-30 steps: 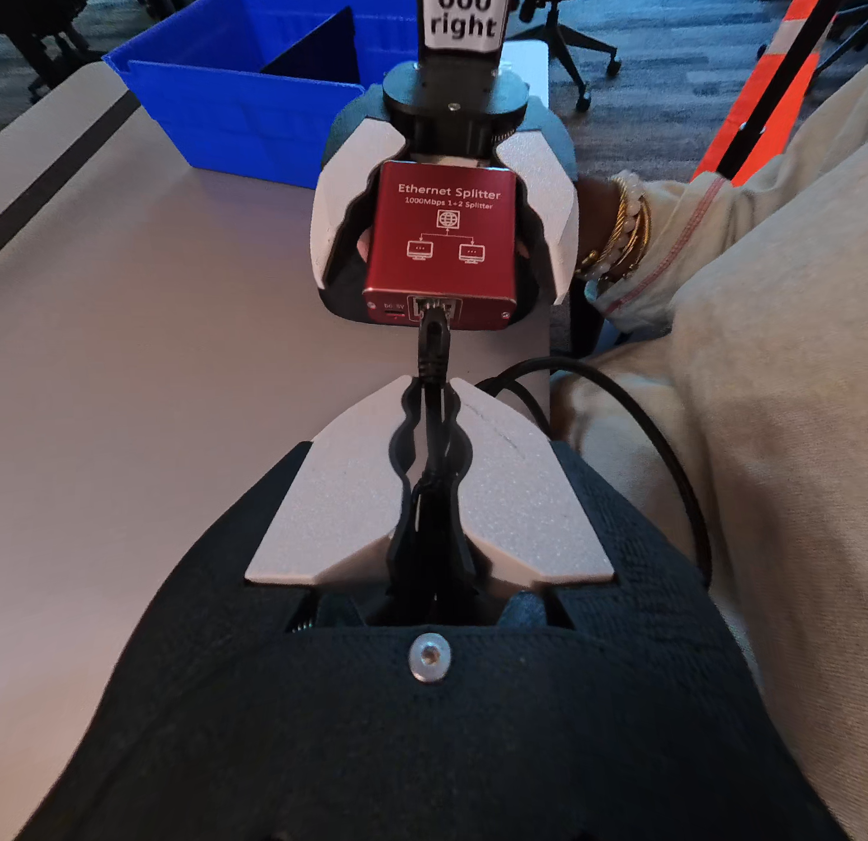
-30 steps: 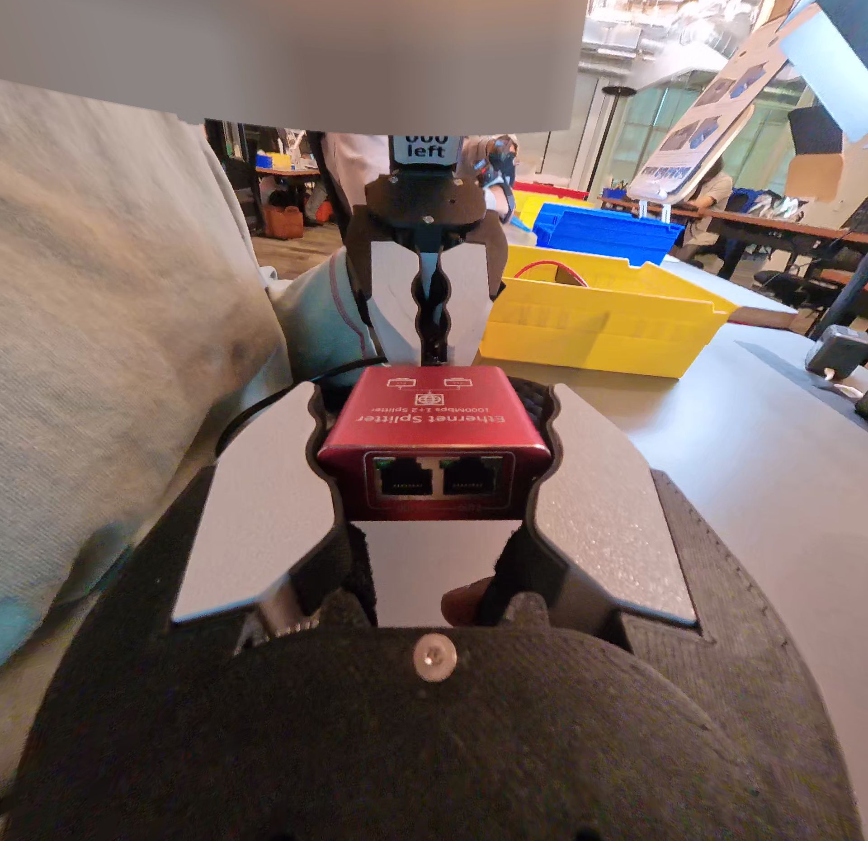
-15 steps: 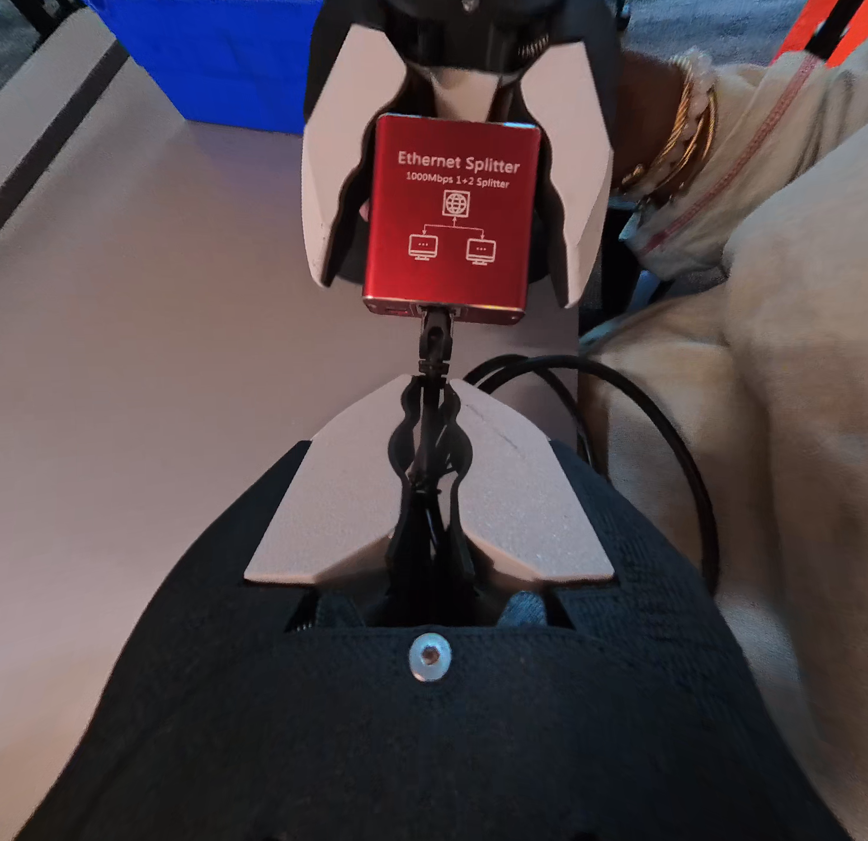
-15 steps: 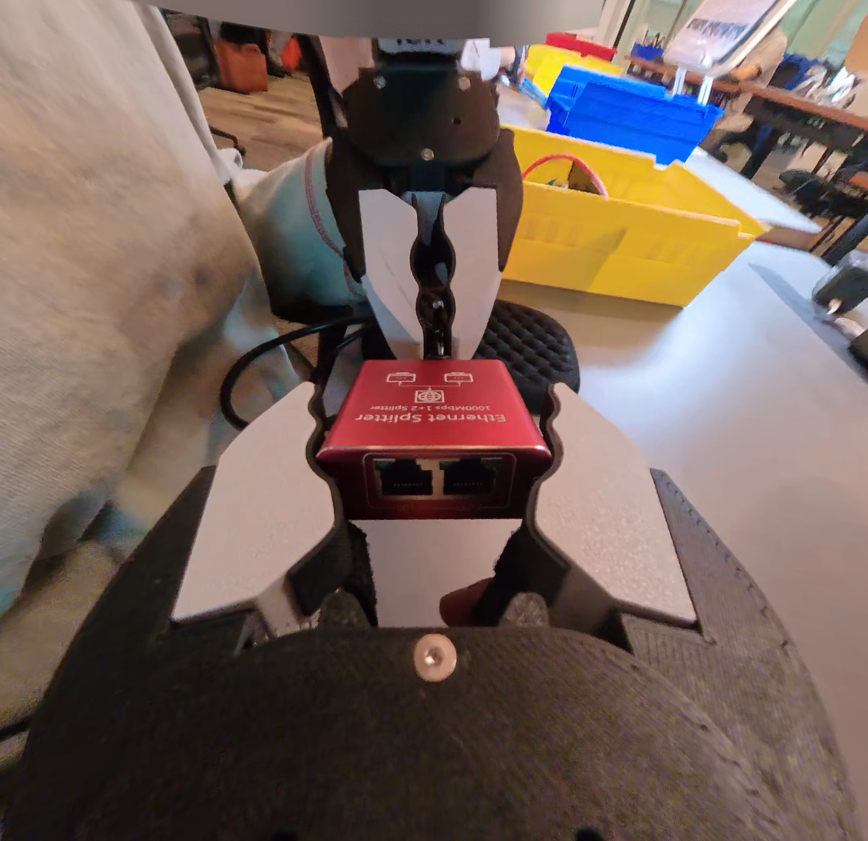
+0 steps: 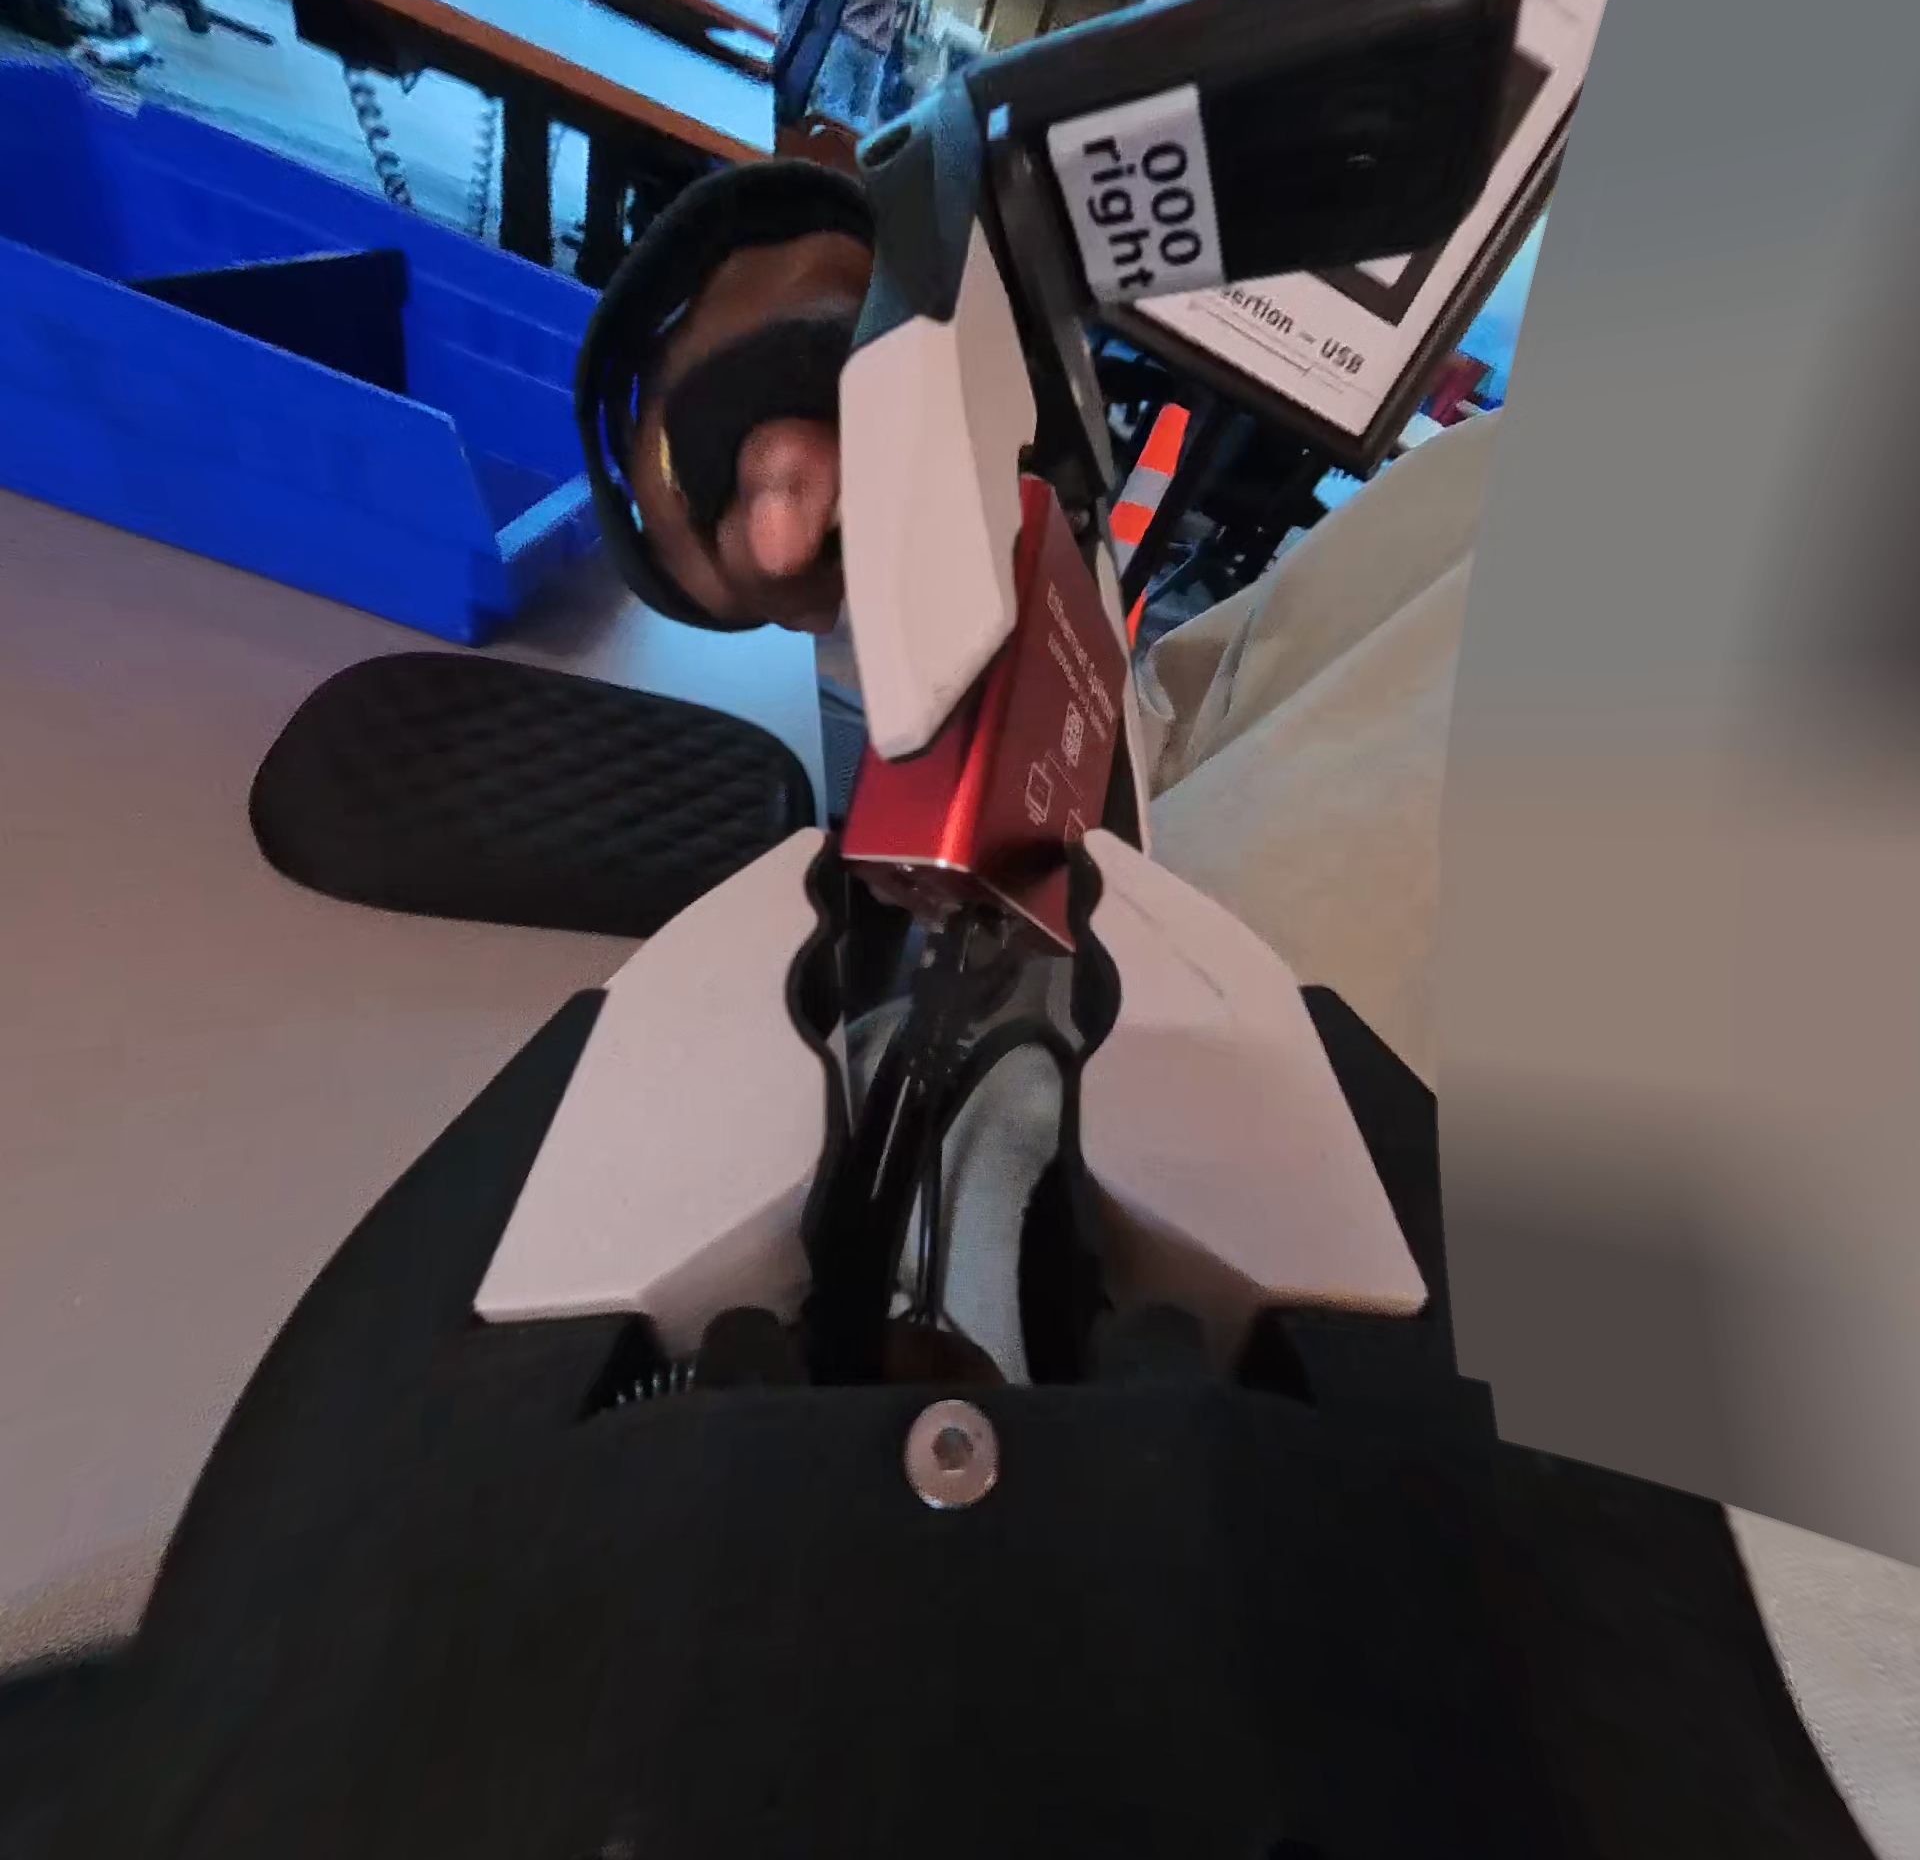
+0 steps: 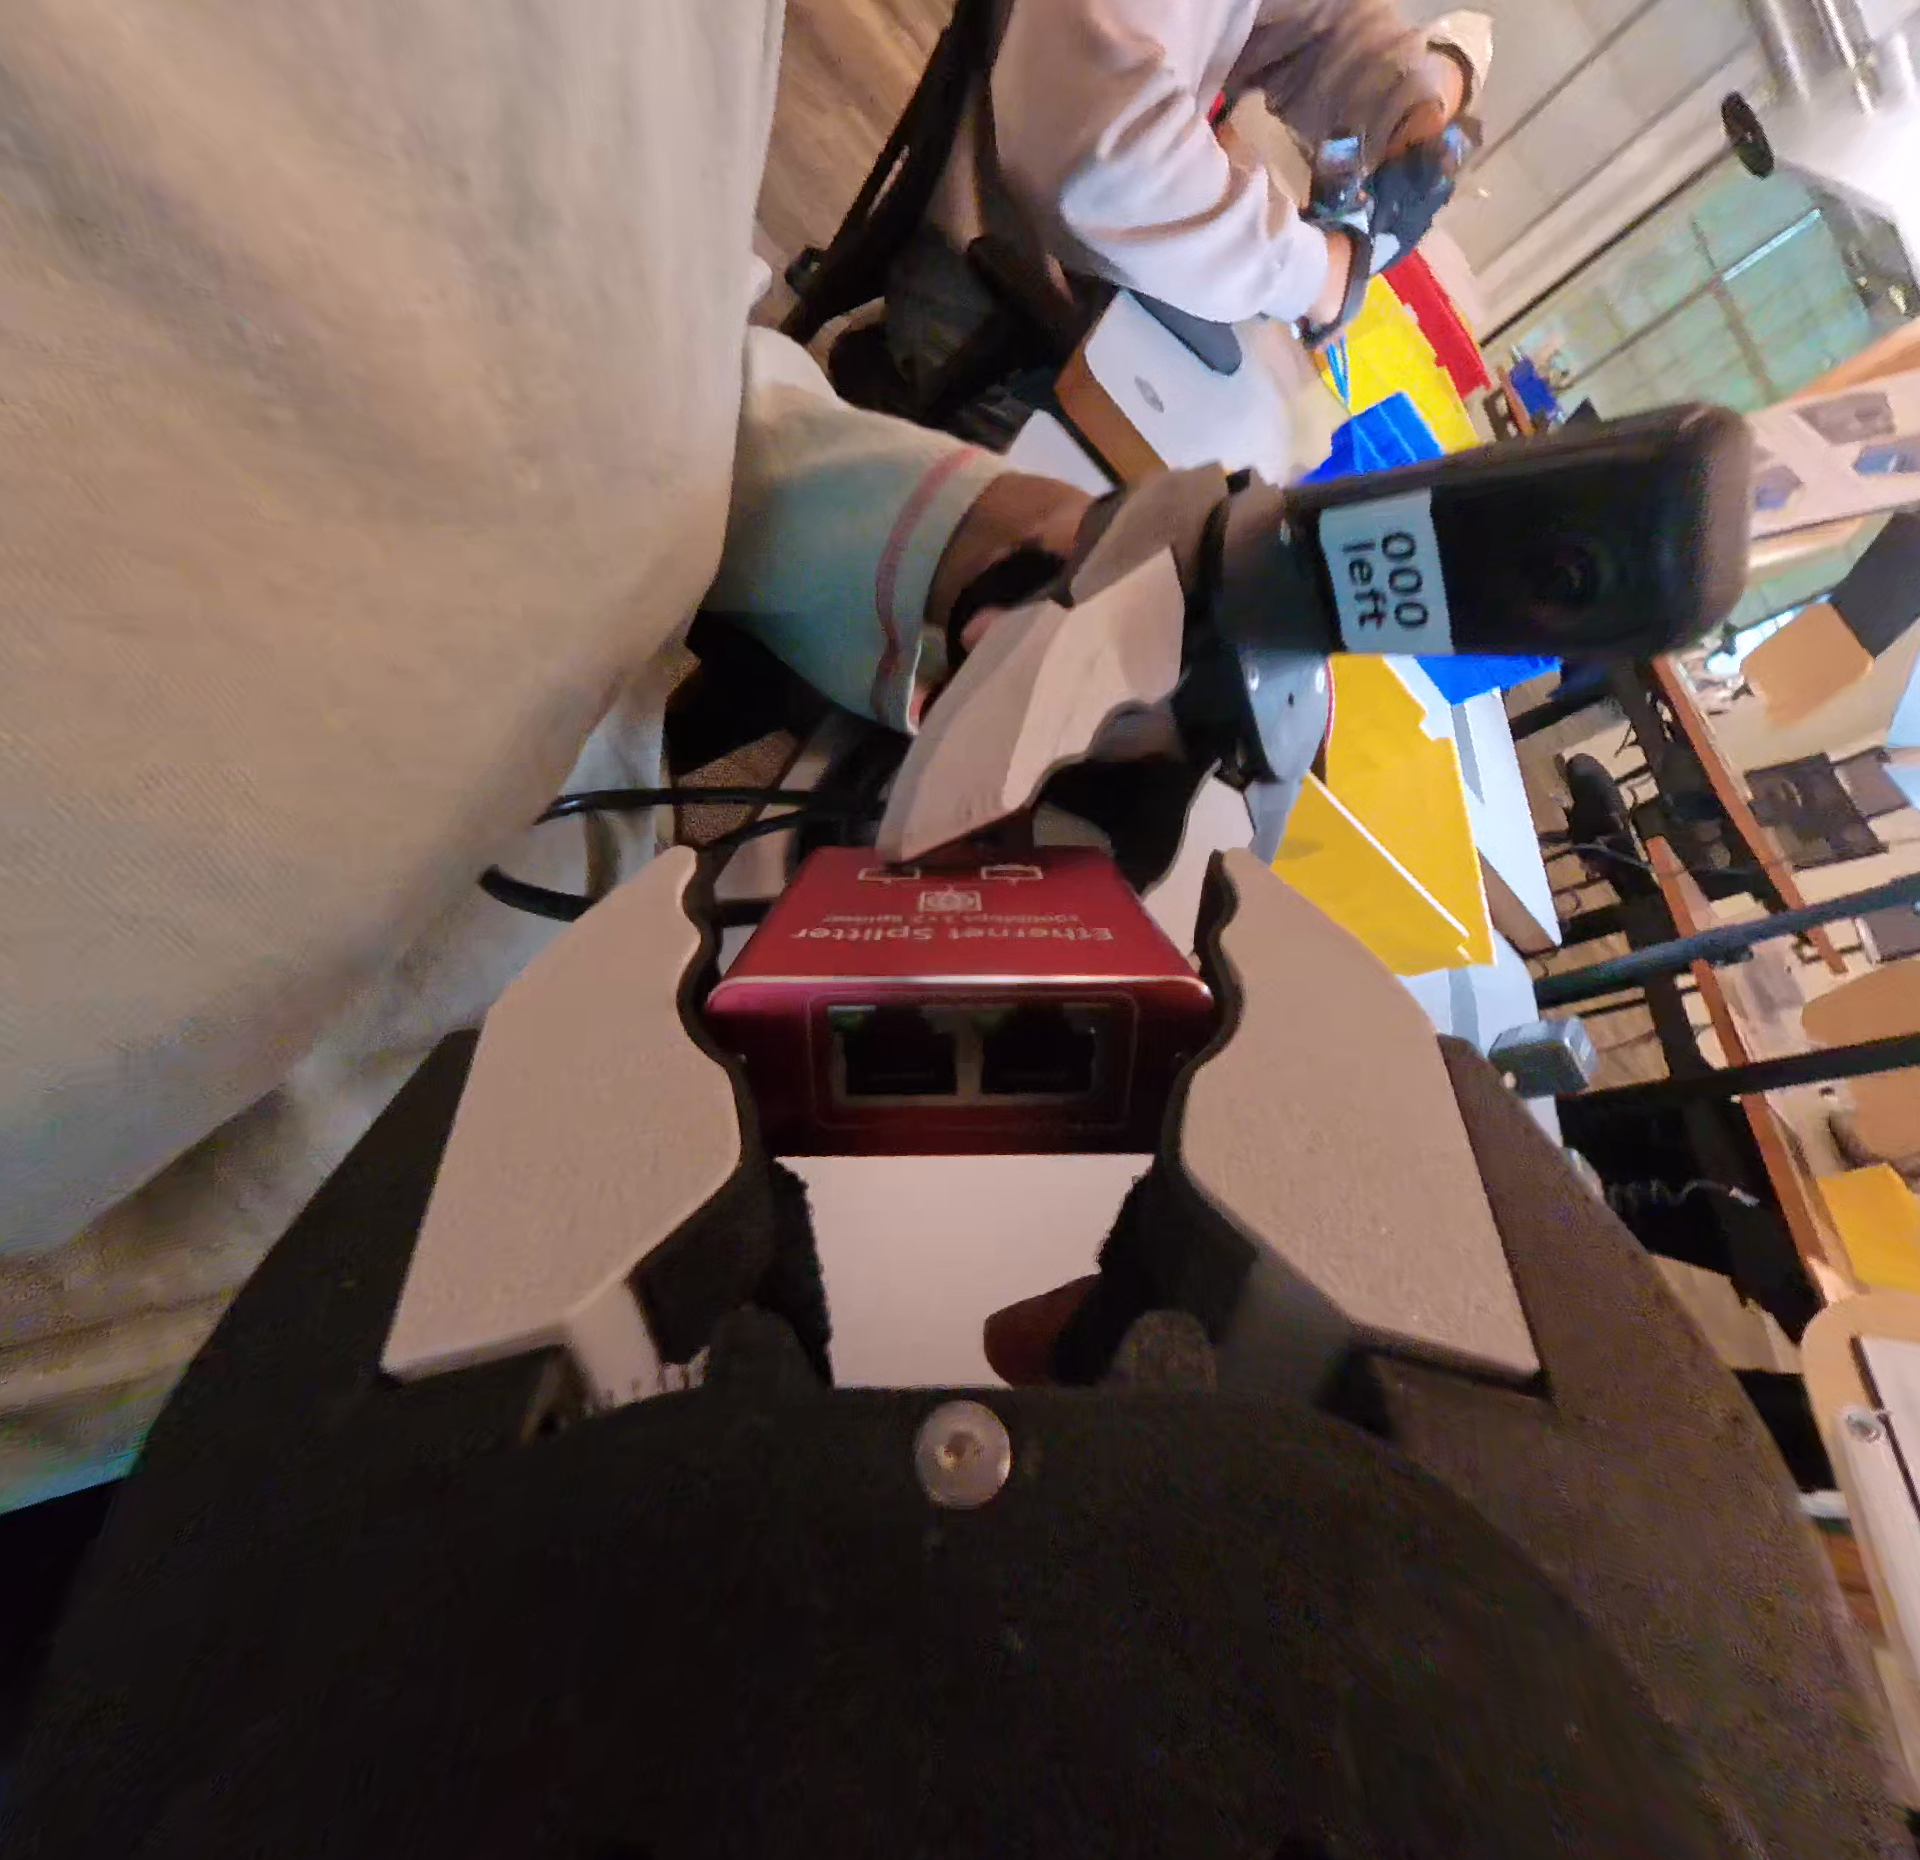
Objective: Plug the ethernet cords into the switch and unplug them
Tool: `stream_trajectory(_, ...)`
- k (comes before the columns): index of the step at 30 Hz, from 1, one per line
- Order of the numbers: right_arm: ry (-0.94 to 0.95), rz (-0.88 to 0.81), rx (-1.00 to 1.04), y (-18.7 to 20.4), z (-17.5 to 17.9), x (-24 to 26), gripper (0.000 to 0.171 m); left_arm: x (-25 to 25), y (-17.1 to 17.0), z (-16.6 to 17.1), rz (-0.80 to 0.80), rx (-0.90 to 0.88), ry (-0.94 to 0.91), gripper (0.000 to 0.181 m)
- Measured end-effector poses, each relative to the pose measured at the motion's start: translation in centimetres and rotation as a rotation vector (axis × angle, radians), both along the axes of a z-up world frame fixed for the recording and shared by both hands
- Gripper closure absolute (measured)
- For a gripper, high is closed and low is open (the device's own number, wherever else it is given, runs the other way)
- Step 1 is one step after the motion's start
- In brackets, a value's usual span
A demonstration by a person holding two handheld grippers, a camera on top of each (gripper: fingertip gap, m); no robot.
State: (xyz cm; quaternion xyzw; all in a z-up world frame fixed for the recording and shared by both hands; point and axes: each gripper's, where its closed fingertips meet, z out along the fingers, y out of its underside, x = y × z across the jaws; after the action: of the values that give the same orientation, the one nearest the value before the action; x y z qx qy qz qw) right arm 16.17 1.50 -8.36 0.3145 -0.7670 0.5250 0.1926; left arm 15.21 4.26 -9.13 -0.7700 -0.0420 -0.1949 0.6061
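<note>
My right gripper (image 6: 951, 875) is shut on the red ethernet splitter (image 6: 956, 979), one finger on each side. The two ports facing its camera are empty. In the left wrist view the splitter (image 5: 997, 771) hangs tilted, its lower end between the tips of my left gripper (image 5: 951, 860). The left gripper's jaws stand apart. The black ethernet cord (image 5: 914, 1104) runs loose through that gap up to the splitter's underside, where its plug is hidden. One white finger (image 5: 925, 522) of the right gripper covers the splitter's side. The left gripper's fingers (image 6: 1039, 688) reach the splitter's far end.
A blue bin (image 5: 260, 439) stands at the back left of the grey table (image 5: 208, 1031). A black textured pad (image 5: 520, 792) lies beyond the left gripper. Yellow bins (image 6: 1392, 771) sit behind. A beige sleeve (image 6: 312, 460) is close on one side, and another person (image 6: 1143, 148) works farther off. The tips of both grippers are at nearly the same place.
The left gripper has opened and let go of the cord. Both grippers have rolled about a quarter turn, and the splitter has come right up between the left fingertips.
</note>
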Motion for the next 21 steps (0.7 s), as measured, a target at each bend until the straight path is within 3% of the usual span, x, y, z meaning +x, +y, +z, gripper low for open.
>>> stream_trajectory(2,-0.006,-0.032,-0.052,-0.3,0.9,-0.4,0.081,-0.1,-0.4,1.1,0.007,0.081,-0.024,0.143)
stream_trajectory(5,-0.139,-0.19,-0.329,-0.1,4.3,-3.5,0.089,-1.7,-1.6,3.7,0.122,0.284,0.026,0.155)
stream_trajectory(7,-0.355,-0.235,-0.568,0.8,6.5,-5.1,0.092,-4.0,-2.9,6.0,0.291,0.448,0.111,0.155)
stream_trajectory(11,-0.804,-0.108,-0.921,1.4,8.6,-6.0,0.111,-6.0,-5.3,8.7,0.5,0.693,0.271,0.155)
stream_trajectory(16,-0.716,-0.128,-0.952,0.2,8.7,-6.3,0.124,-6.3,-5.0,8.1,0.534,0.799,0.286,0.155)
stream_trajectory(21,-0.626,-0.161,-0.879,-0.1,8.5,-6.4,0.13,-5.9,-4.1,7.3,0.452,0.81,0.225,0.155)
